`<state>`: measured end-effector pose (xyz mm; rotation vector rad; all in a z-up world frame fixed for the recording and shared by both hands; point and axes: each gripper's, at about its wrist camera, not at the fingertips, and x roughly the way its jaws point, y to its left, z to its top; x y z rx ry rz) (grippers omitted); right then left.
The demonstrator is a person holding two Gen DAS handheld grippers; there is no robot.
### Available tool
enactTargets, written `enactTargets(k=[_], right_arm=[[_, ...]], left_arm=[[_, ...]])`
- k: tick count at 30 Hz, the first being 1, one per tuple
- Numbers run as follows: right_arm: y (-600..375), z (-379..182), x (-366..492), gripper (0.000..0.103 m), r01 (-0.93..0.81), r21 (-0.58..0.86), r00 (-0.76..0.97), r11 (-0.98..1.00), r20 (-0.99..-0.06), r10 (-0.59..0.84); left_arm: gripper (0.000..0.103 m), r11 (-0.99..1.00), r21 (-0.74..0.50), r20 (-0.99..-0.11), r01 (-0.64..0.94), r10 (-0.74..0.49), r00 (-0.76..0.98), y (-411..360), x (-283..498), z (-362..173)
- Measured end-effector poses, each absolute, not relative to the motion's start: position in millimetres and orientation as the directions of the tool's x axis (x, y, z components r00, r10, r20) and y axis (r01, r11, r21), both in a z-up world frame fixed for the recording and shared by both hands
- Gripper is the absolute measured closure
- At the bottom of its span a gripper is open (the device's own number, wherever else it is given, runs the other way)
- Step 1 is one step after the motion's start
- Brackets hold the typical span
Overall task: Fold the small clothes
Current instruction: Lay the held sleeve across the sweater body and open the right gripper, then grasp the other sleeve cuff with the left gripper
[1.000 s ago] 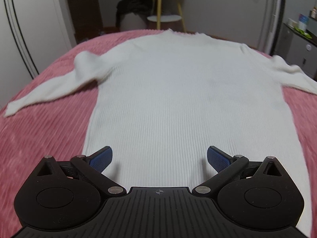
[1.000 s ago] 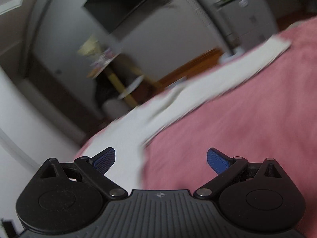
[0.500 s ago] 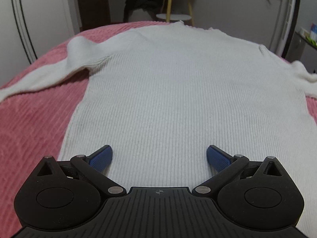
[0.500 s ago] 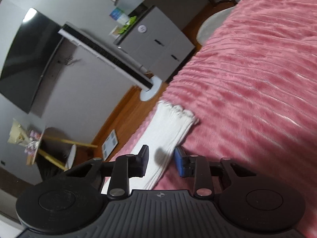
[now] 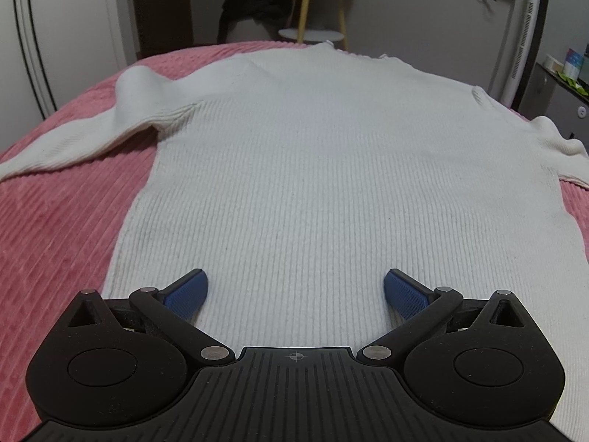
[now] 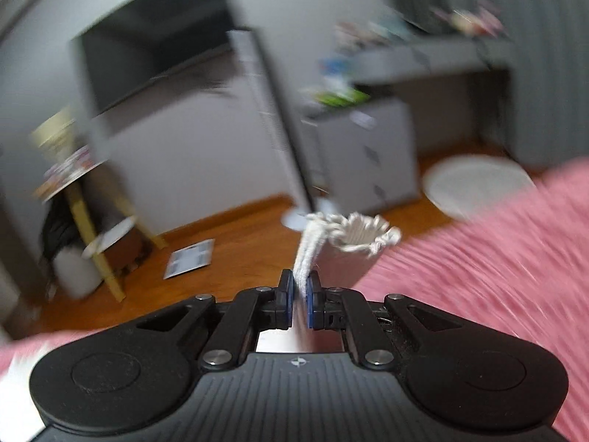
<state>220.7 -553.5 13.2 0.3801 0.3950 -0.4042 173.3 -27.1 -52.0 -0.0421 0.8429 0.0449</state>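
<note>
A white ribbed sweater (image 5: 331, 169) lies flat, spread out on the pink bedspread (image 5: 62, 228), its neck at the far end and one sleeve (image 5: 81, 143) stretched out to the left. My left gripper (image 5: 294, 291) hovers open over the sweater's lower body with nothing between its blue pads. In the right wrist view my right gripper (image 6: 300, 287) is shut on the sweater's other sleeve (image 6: 313, 243), pinching it just behind the frilled cuff (image 6: 364, 234), which is lifted off the bedspread (image 6: 497, 258).
Beyond the bed are a yellow-legged side table (image 5: 316, 3) with dark clothes beside it, a grey drawer cabinet (image 6: 364, 154), a white tower appliance (image 6: 272, 121) and a round white mat (image 6: 475, 184) on the wooden floor. The right wrist view is blurred.
The right gripper swung to the sleeve's cuff, closed on it and lifted it off the bedspread. The left gripper sank slightly closer to the sweater and stayed open.
</note>
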Motion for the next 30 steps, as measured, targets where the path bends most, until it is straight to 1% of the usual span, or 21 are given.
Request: enactTargets(k=[4,7,9,10,12,14,16,18,20,23,26,27,28,30], right_arm=[[-467,38,234,0.097,0.233,0.178,0.916,0.956,-0.370,-0.154],[-391,42,245,0.096,0.059,0.107,0.934,0.993,-0.357,-0.017],[-346,34,251,0.096,-0.027,0.101,0.920,0.995,-0.387,0.064],[-328,28,253,0.091,-0.058,0.114,0.904,0.992,-0.416,0.101],[-305,18,257,0.086,-0.085,0.156,0.869,0.984,-0.471,0.150],[-297,9,249,0.084,-0.019,0.217,0.861,0.976,-0.492,0.126],[-307,0,233,0.084,0.111,0.299,0.856,0.948,-0.513,0.061],[-326,-13,215,0.084,0.229,0.380,0.844,0.896,-0.536,0.012],[-340,-29,196,0.084,0.320,0.386,0.826,0.865,-0.562,-0.055],[-349,-45,181,0.084,0.414,0.369,0.781,0.832,-0.613,-0.116],[-352,-56,171,0.082,0.424,0.379,0.788,0.822,-0.602,-0.129],[-355,-62,168,0.080,0.430,0.364,0.788,0.826,-0.598,-0.146],[-356,-65,168,0.079,0.435,0.351,0.785,0.829,-0.599,-0.158],[-361,-74,169,0.079,0.438,0.354,0.777,0.826,-0.611,-0.150]], left_arm=[[0.000,0.999,-0.023,-0.737,-0.039,0.009,0.676,-25,171,-52],[0.000,1.000,-0.015,-0.720,-0.021,0.004,0.694,-24,167,-53],[0.000,1.000,-0.019,-0.714,-0.012,-0.005,0.700,-23,166,-54],[0.000,1.000,-0.023,-0.714,-0.007,-0.011,0.700,-22,166,-53],[0.000,0.999,-0.037,-0.721,-0.003,-0.025,0.693,-19,167,-51],[0.000,0.999,-0.054,-0.733,-0.005,-0.037,0.680,-17,169,-47],[0.000,0.996,-0.086,-0.741,-0.013,-0.055,0.669,-16,174,-41],[0.000,0.987,-0.163,-0.742,-0.013,-0.114,0.660,-17,182,-34],[0.000,0.970,-0.244,-0.727,0.013,-0.192,0.660,-21,192,-27],[0.000,0.956,-0.288,-0.709,0.056,-0.253,0.658,-41,216,-21],[0.001,0.935,-0.344,-0.683,0.090,-0.314,0.659,-63,246,-17],[0.006,0.923,-0.373,-0.678,0.093,-0.339,0.652,-69,258,-18],[0.016,0.914,-0.396,-0.680,0.093,-0.360,0.639,-75,269,-20],[0.025,0.908,-0.413,-0.714,0.074,-0.373,0.592,-88,293,-30]])
